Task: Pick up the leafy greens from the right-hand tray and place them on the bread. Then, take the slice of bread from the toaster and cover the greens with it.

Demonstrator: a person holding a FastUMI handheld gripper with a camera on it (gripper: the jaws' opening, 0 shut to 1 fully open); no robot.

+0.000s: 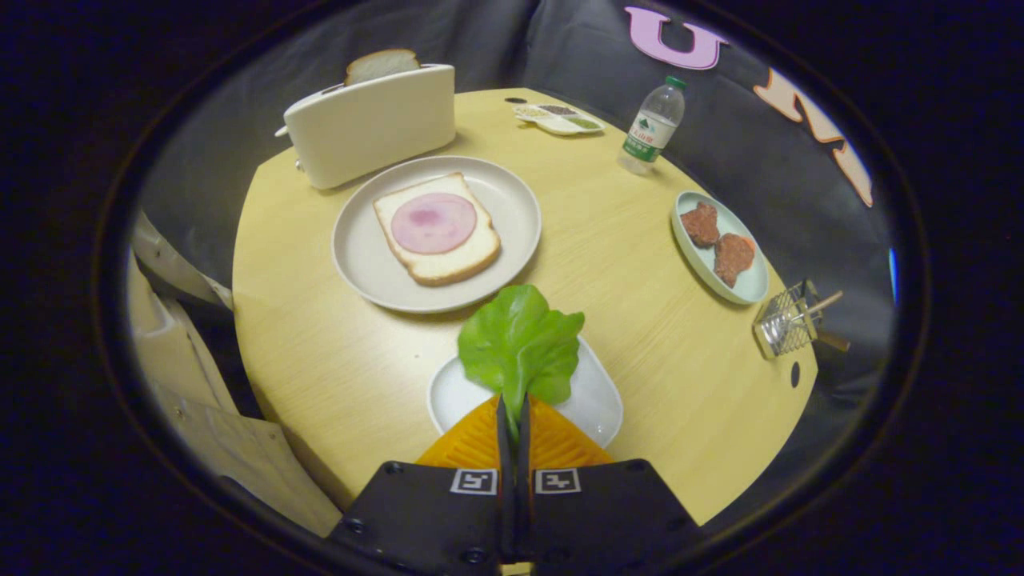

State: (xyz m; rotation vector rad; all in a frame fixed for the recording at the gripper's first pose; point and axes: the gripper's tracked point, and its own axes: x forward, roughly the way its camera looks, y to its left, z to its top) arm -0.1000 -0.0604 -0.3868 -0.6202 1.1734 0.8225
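Note:
My gripper (pixel 513 410) is shut on the stem of a green lettuce leaf (pixel 520 344), which sticks up ahead of the fingers above a white tray (pixel 596 400). Beyond the leaf lies a round grey plate (pixel 360 256) with a slice of bread (pixel 436 228) topped by a pink ham round (pixel 434 222). Behind the plate stands a cream toaster (pixel 370 124) with a second bread slice (pixel 382 64) poking out of its slot.
A water bottle (pixel 654 126) stands at the back of the round wooden table (pixel 640 240). A small dish with meat patties (pixel 718 244) is to the right, a wire basket (pixel 788 324) by the table's edge, and a divided condiment tray (pixel 558 118) at the far side.

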